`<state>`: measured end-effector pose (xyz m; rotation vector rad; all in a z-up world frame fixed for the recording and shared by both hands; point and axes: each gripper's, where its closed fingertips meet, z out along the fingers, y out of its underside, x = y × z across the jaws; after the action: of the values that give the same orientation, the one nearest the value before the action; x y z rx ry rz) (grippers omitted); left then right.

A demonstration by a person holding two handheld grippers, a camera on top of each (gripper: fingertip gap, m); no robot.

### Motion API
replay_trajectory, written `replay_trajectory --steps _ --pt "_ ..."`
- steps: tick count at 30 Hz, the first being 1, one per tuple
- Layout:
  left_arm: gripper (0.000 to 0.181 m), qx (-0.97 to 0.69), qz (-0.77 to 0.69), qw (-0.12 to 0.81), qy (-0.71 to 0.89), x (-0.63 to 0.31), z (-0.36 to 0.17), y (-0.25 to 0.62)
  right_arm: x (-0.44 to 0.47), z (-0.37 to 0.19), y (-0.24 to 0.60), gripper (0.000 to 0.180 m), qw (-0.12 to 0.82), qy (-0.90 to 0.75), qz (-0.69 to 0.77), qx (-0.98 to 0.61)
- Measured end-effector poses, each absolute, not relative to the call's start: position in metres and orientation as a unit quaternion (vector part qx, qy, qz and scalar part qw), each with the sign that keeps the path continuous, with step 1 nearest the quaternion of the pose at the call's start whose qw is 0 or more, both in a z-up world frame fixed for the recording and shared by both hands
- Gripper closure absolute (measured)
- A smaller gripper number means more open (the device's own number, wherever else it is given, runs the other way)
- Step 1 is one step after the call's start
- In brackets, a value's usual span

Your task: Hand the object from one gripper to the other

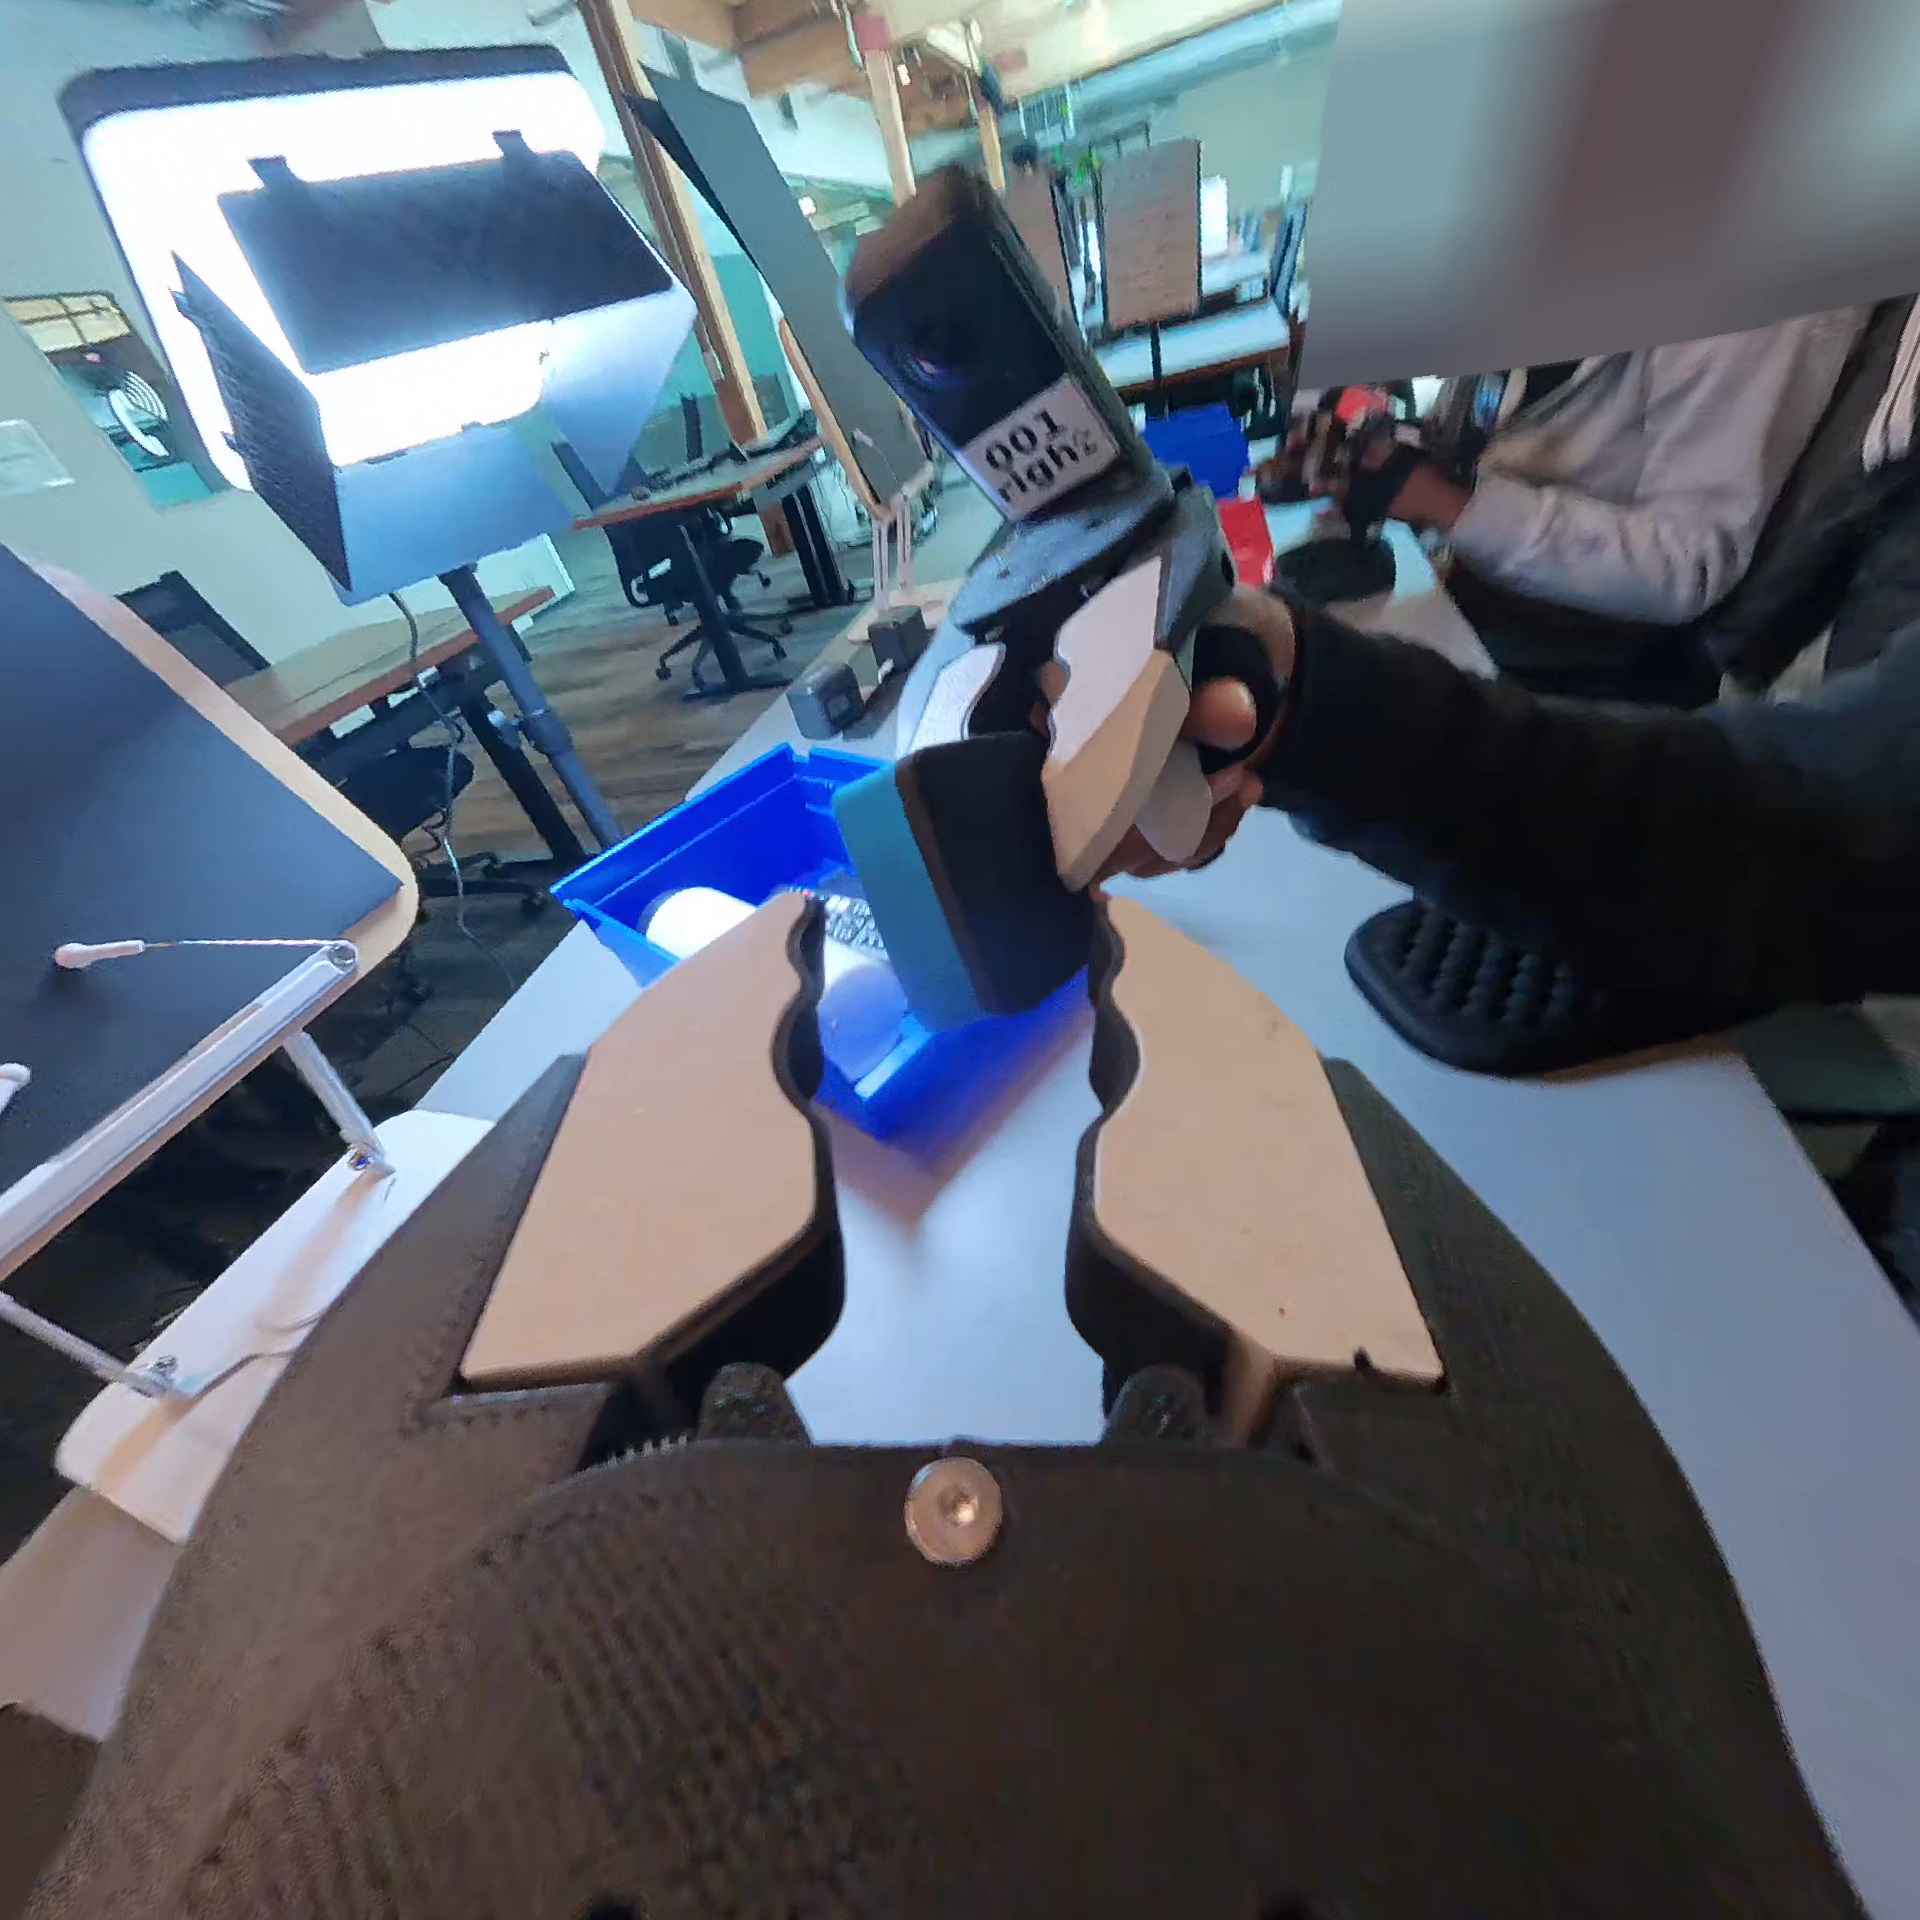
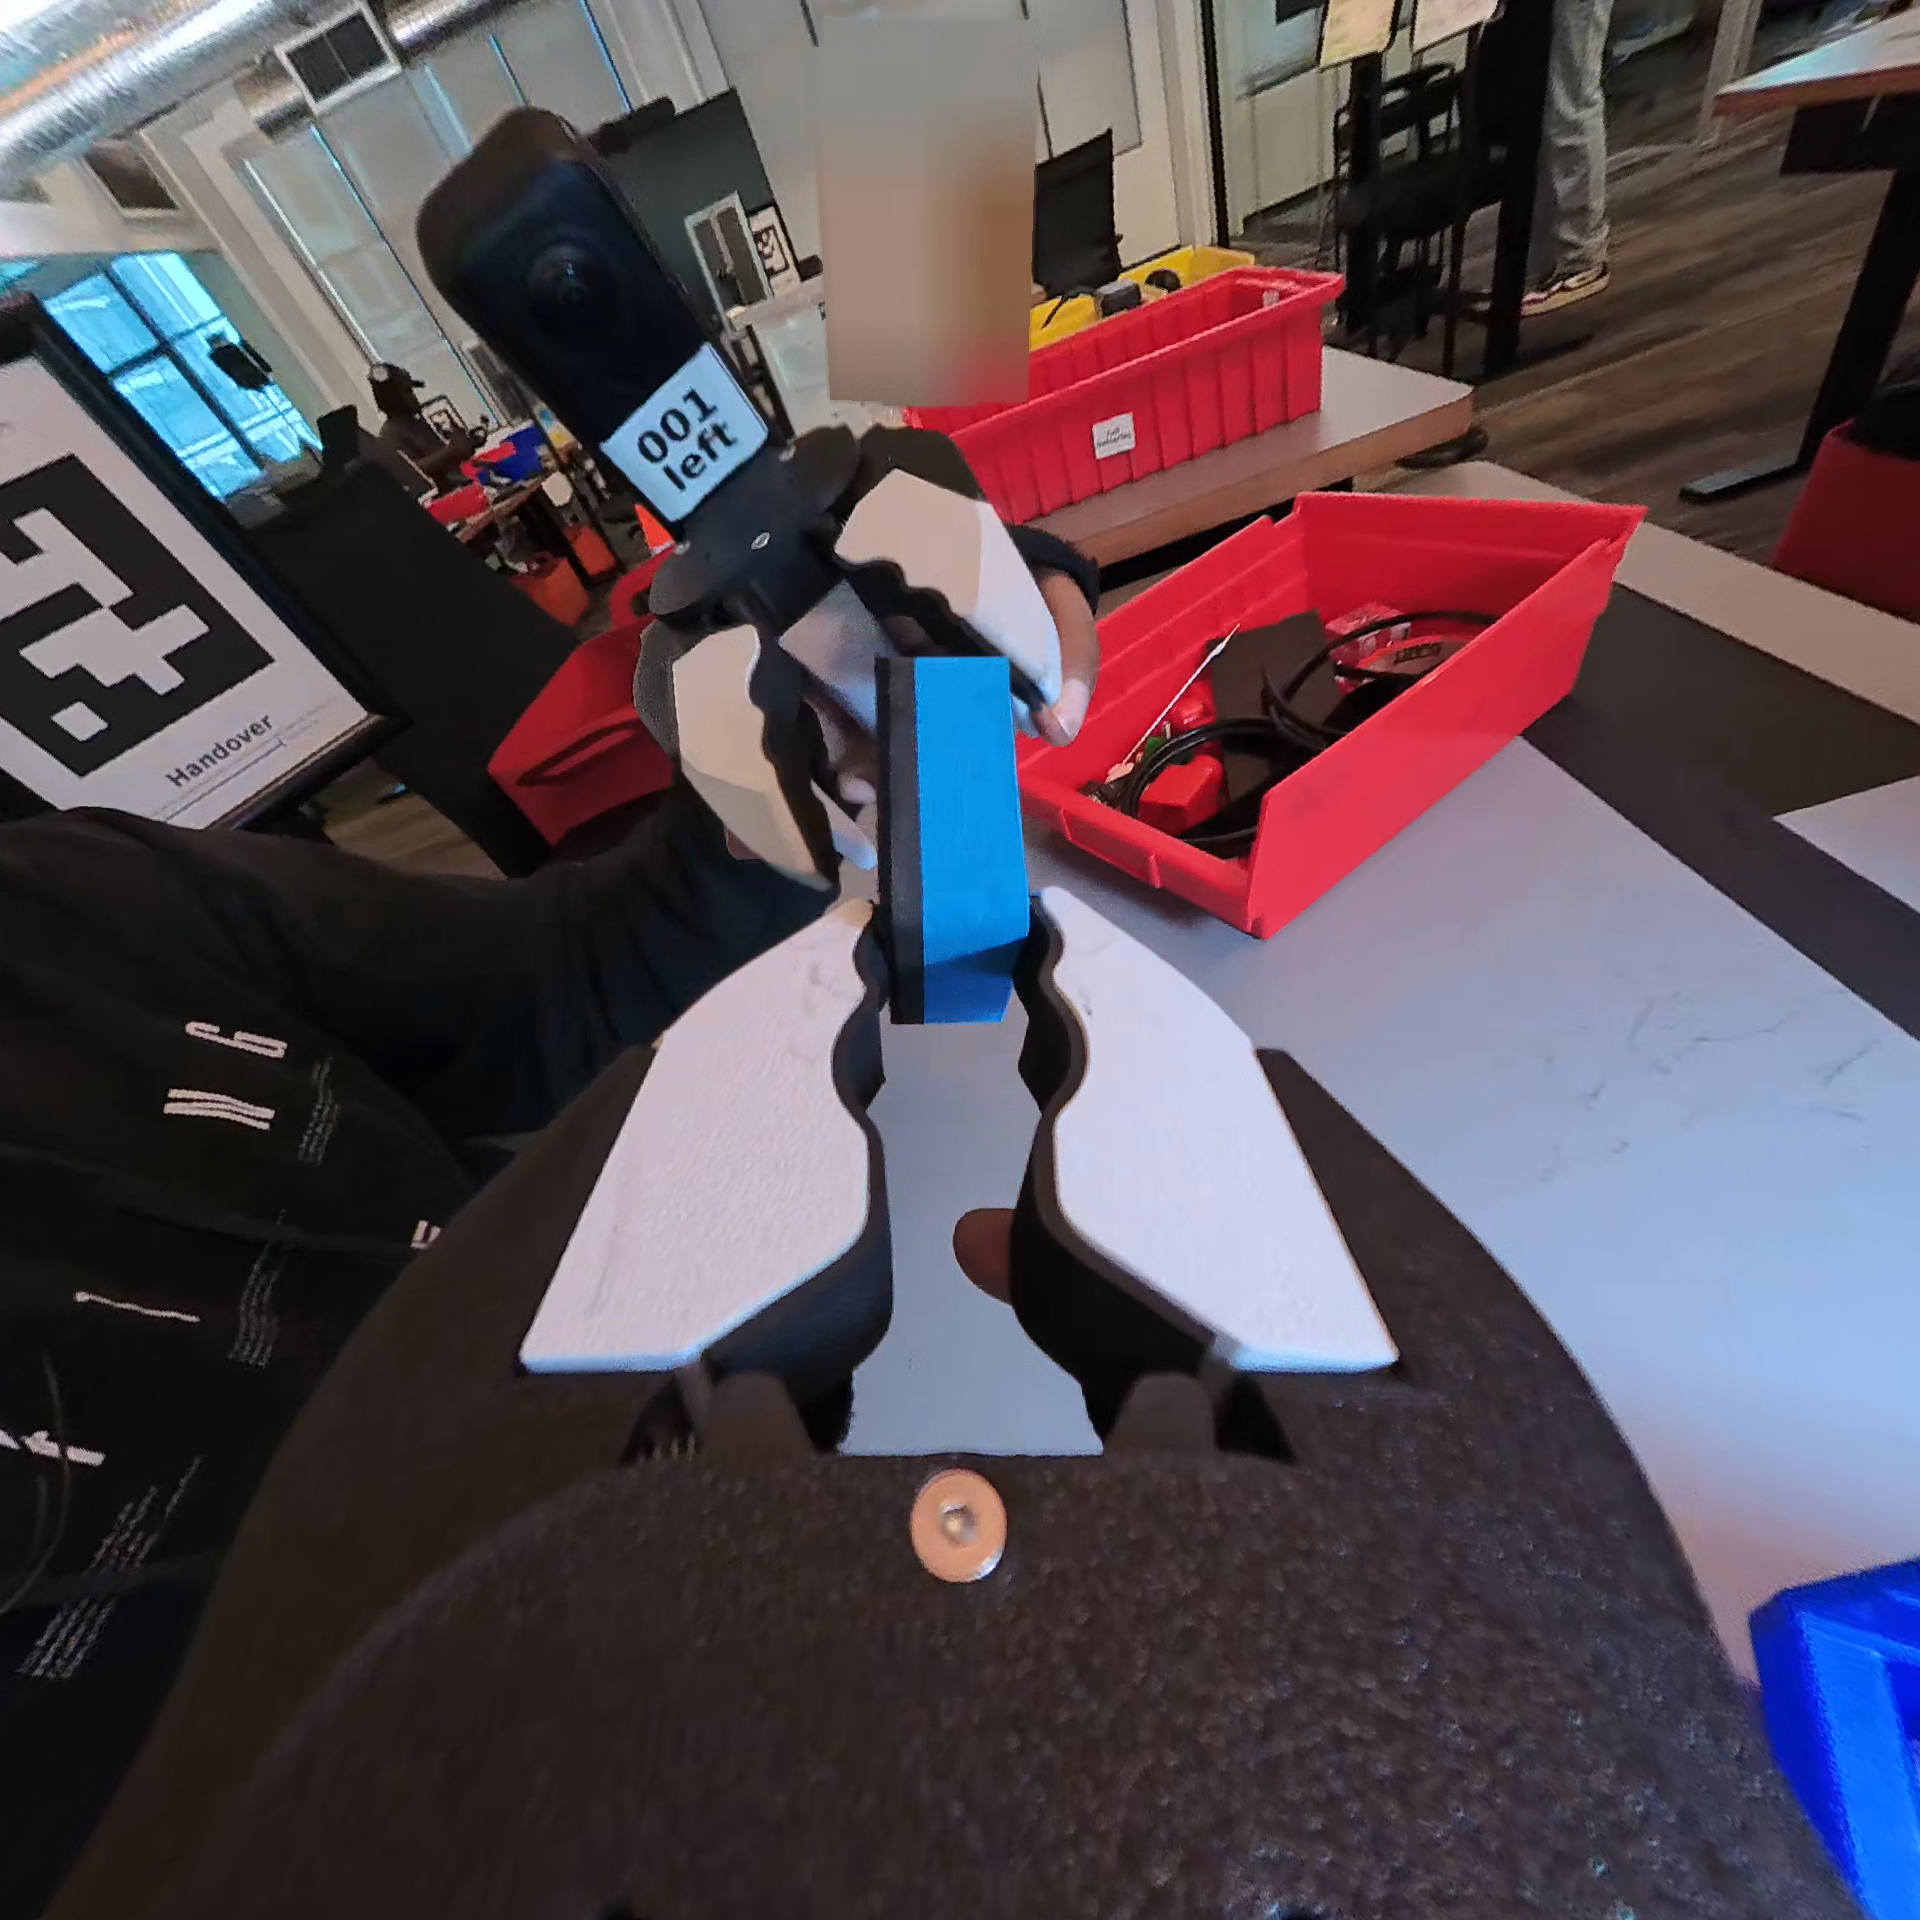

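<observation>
The right tool [image 2: 951, 935] pinches the lower end of the blue-and-black sponge [image 2: 951, 831], upright in the air above the grey surface [image 2: 1455, 1091]. The left tool [image 1: 951, 940] gapes wide, the sponge at its twelve o'clock, just past its tips. To do this well, I judge the left should slide over the free end squarely and close firmly before the right lets go.

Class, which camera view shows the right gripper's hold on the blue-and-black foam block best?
The right wrist view: the right gripper visibly clamps the foam block at its lower end. The left wrist view shows the block with that hold partly hidden.
</observation>
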<state>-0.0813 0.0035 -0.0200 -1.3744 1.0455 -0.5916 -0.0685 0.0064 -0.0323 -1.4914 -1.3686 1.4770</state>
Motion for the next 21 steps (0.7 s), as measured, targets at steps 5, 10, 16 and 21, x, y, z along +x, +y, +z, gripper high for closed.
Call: replay_trajectory --steps 5,10,16,21 --pt "0.124 -0.617 -0.237 0.559 0.500 -0.081 -0.039 -0.006 -0.072 -0.046 -0.002 0.157 0.288 -0.546 0.550 -0.562" --pt "0.142 -0.635 -0.295 0.540 0.467 -0.079 -0.040 -0.003 -0.073 -0.052 -0.005 0.157 0.285 -0.566 0.536 -0.558" --pt "0.154 -0.628 -0.345 0.551 0.429 -0.076 -0.031 0.003 -0.071 -0.040 0.003 0.156 0.321 -0.547 0.549 -0.545" --pt "0.156 -0.603 -0.391 0.584 0.377 -0.079 -0.012 0.008 -0.071 -0.026 0.008 0.151 0.370 -0.530 0.559 -0.520"
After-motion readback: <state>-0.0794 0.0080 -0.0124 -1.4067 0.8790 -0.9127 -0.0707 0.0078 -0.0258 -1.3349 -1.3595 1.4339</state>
